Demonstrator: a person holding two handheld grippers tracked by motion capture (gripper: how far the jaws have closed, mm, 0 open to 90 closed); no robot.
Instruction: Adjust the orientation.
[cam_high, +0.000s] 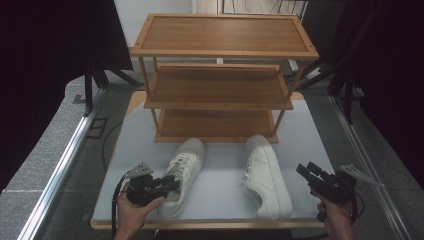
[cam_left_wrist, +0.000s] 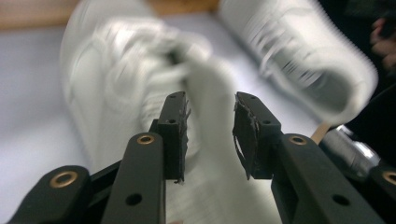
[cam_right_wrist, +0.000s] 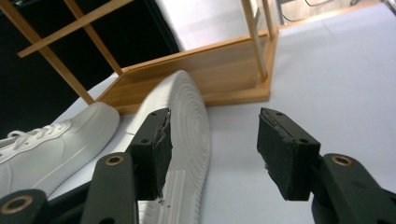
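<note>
Both shoes lay on the table in front of the rack (cam_high: 218, 95), none shelved. The left gripper (cam_high: 171, 184) had its fingers spread around the left shoe (cam_high: 183, 172); the right gripper (cam_high: 306, 171), fingers released, was beside the right shoe (cam_high: 266, 176).

Dim room, motion-blurred left gripper view
</note>
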